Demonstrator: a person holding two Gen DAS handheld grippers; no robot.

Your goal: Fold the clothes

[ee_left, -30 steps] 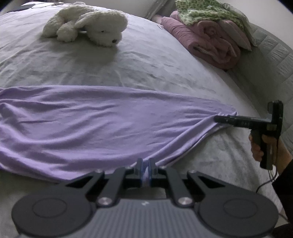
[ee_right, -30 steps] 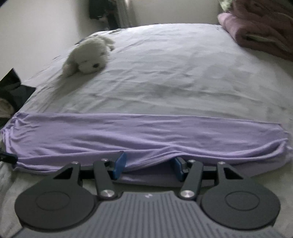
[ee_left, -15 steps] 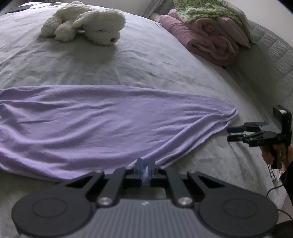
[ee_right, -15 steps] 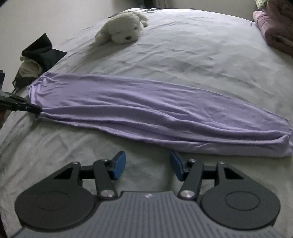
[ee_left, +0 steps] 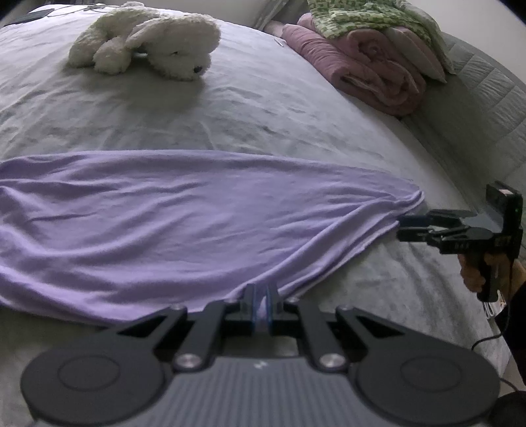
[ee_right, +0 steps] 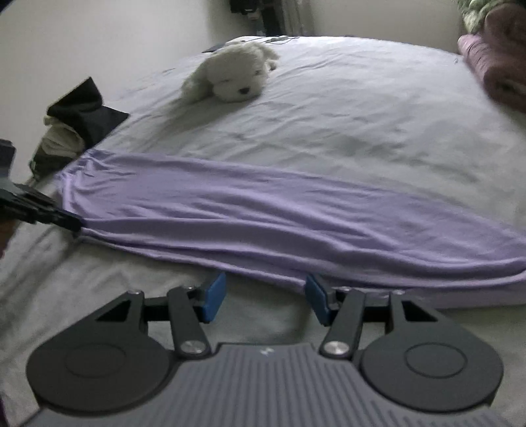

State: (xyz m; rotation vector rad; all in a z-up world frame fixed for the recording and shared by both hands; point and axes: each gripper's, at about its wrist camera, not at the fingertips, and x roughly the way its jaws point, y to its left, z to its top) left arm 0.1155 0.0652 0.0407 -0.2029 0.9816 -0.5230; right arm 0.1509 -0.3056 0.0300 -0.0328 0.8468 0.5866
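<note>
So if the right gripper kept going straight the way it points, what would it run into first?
Most likely the near edge of the purple cloth, lying just ahead of the open right gripper; exact depth is hard to judge.

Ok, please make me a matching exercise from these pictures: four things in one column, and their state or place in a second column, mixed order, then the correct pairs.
Column 1:
1. left gripper
2. right gripper
3. white plush dog
4. pink blanket

Column 2:
A. rolled up at the far right side of the bed, under a green patterned cloth
B. open, at the near edge of the purple garment
C. lying on the grey bedsheet, beyond the garment
D. shut on the garment's edge

Pairs: 1-D, 2-B, 3-C, 4-A
</note>
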